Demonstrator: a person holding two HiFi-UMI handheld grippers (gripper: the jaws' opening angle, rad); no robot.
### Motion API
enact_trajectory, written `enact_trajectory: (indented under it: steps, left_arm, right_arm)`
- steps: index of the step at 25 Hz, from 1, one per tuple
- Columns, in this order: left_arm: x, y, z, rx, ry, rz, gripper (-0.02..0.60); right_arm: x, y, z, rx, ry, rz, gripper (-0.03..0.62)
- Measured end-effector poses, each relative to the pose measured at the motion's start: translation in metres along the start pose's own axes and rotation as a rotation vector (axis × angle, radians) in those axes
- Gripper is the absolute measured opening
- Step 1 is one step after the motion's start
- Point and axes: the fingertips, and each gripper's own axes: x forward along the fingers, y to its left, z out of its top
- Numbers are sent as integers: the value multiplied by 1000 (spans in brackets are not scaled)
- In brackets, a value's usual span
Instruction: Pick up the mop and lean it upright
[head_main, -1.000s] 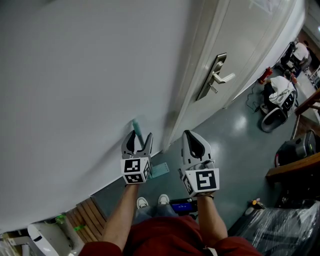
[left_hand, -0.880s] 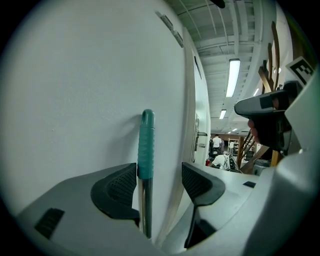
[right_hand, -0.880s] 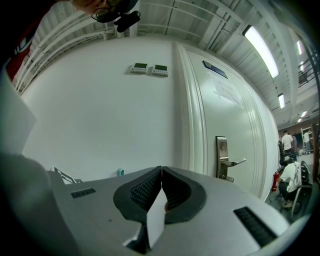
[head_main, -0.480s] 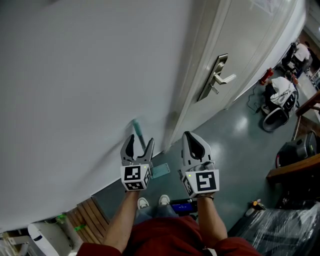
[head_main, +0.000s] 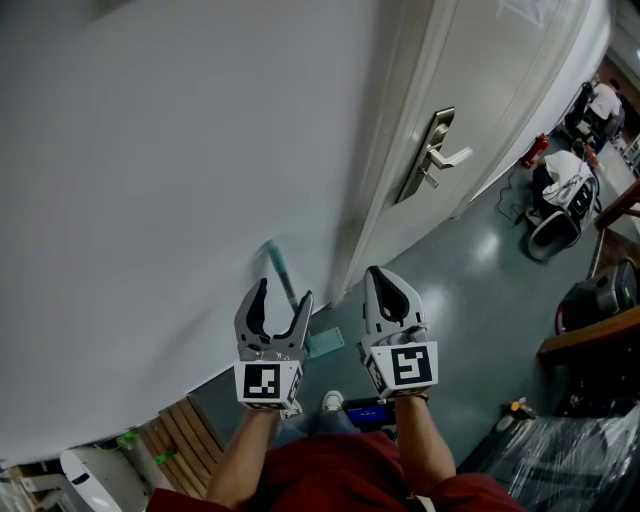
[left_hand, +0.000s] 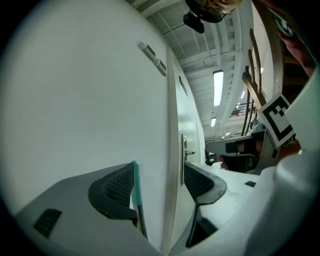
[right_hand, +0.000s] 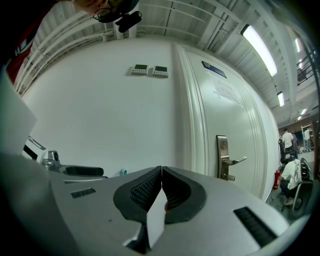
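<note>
The mop handle (head_main: 277, 265) leans upright against the wall (head_main: 150, 200), loose between the left tool's (head_main: 284, 292) jaws, which have just been opening wide. Beside the wall, the right tool (head_main: 381, 273) is pressed together, empty.

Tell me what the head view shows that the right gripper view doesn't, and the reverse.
Only the head view: the person's forearms, a white shoe, the mop's flat teal head, and its thin teal-tipped handle running between the left gripper's jaws, which have just been opening and do not grip it. Only the right gripper view: two small wall panels, a ceiling strip light, and the right gripper's jaws shut together. Both: the white wall, the white door's silver lever handle, the mop handle's teal tip.
</note>
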Motion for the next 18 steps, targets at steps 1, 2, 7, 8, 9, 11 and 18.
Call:
enact_trajectory:
  steps: [1, 2, 7, 8, 9, 11, 18]
  left_arm:
    - [-2, -1, 6, 4, -8, 1, 316]
    - [-5, -1, 12, 6, -17, 2, 316]
    - [-17, -4, 35, 3, -46, -4, 316]
    - [-19, -5, 37, -1, -46, -9, 316]
    - [-20, -6, 39, 0, -47, -11, 316]
    - [-24, -7, 41, 13, -49, -14, 316]
    - [-23, -9, 46, 31, -49, -41, 316]
  right_arm:
    - [0, 0, 0, 1, -1, -1, 17]
    - [-1, -1, 1, 2, -2, -2, 17]
    - [0, -2, 0, 6, -6, -4, 17]
    - [0, -2, -2, 7, -3, -5, 17]
    - [-1, -3, -4, 8, 0, -6, 17]
    - [-1, -2, -5, 9, 2, -6, 17]
    - [-4, 0, -1, 6, -2, -4, 17]
